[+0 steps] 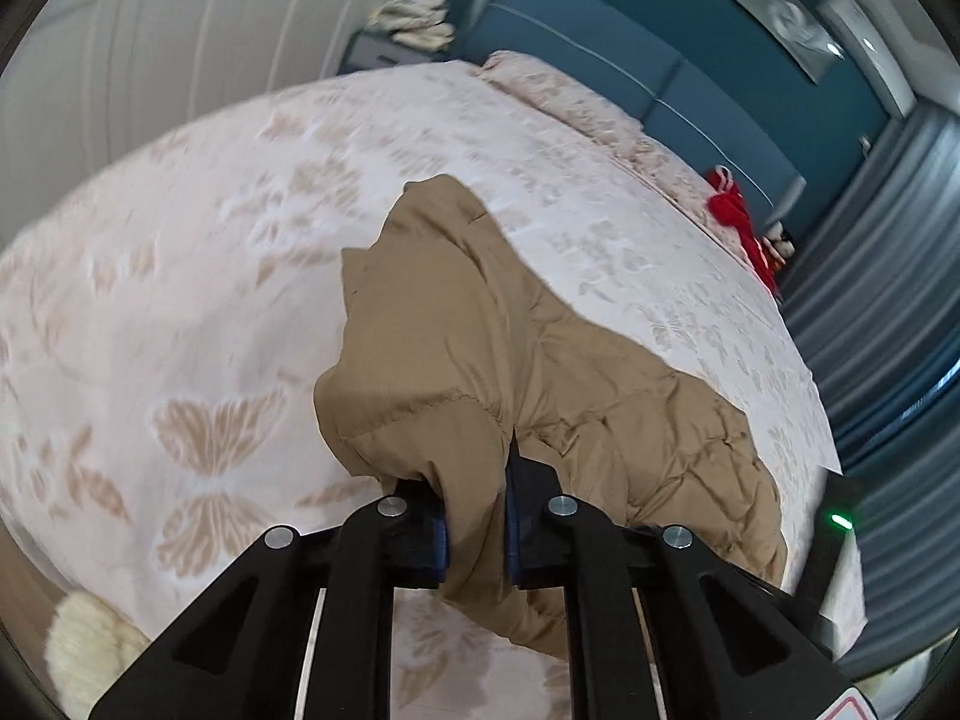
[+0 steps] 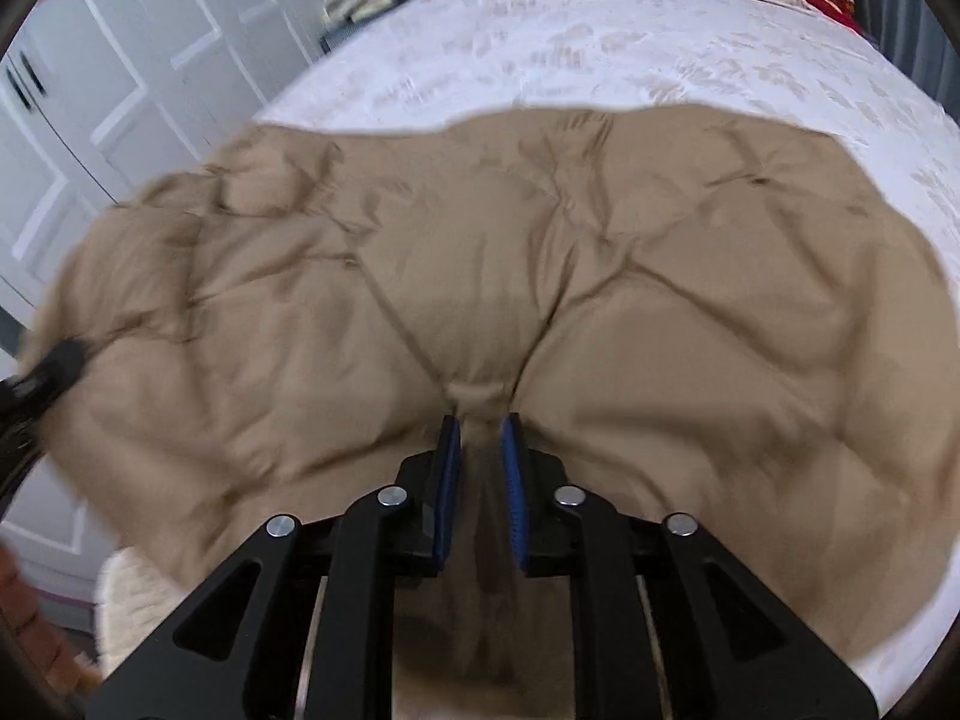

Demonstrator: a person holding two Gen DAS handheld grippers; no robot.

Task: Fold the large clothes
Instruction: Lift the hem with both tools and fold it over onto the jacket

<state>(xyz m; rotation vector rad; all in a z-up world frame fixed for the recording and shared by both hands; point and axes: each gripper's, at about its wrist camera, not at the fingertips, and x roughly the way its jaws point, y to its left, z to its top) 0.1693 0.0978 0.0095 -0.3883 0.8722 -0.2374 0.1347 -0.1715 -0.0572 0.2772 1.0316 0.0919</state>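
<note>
Tan quilted jacket lies spread across the bed, on its pale butterfly-patterned cover, reaching to the bed's near edge. The left gripper has its blue-padded fingers pinched together on a bunched fold of the jacket, and that part is lifted off the cover and hangs over the fingers. The right gripper likewise has its fingers nearly closed on a gathered pleat at the jacket's near hem. Red cloth sits at the far edge of the bed by the blue headboard. White wardrobe doors stand beside the bed.
</note>
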